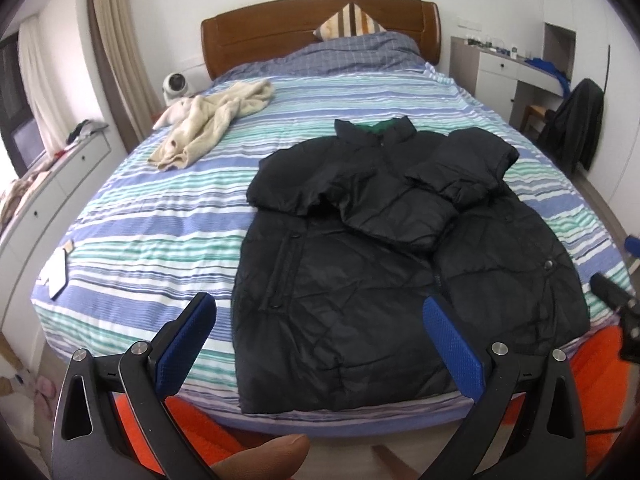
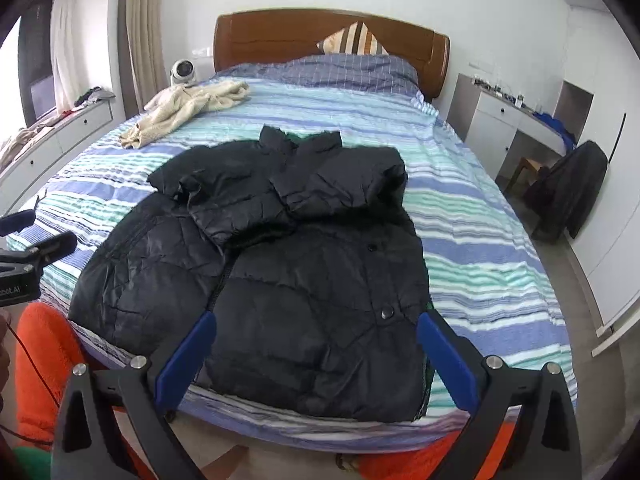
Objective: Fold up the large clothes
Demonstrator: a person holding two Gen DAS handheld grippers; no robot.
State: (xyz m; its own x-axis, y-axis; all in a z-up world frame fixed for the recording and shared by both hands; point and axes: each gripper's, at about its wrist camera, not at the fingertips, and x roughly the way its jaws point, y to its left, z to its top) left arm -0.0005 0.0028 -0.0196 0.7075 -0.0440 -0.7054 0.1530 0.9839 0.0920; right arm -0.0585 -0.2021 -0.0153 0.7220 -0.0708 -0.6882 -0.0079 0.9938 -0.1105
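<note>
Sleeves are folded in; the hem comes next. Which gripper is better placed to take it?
Probably the right gripper: its open jaws frame the jacket hem at the bed's near edge. The left gripper, also open, sits toward the hem's left corner.

Black puffer jacket lies flat, front up, near foot of striped bed; both sleeves folded across chest, collar toward headboard.

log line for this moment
black puffer jacket: flat on striped bed, sleeves folded in | left gripper: open | right gripper: open
</note>
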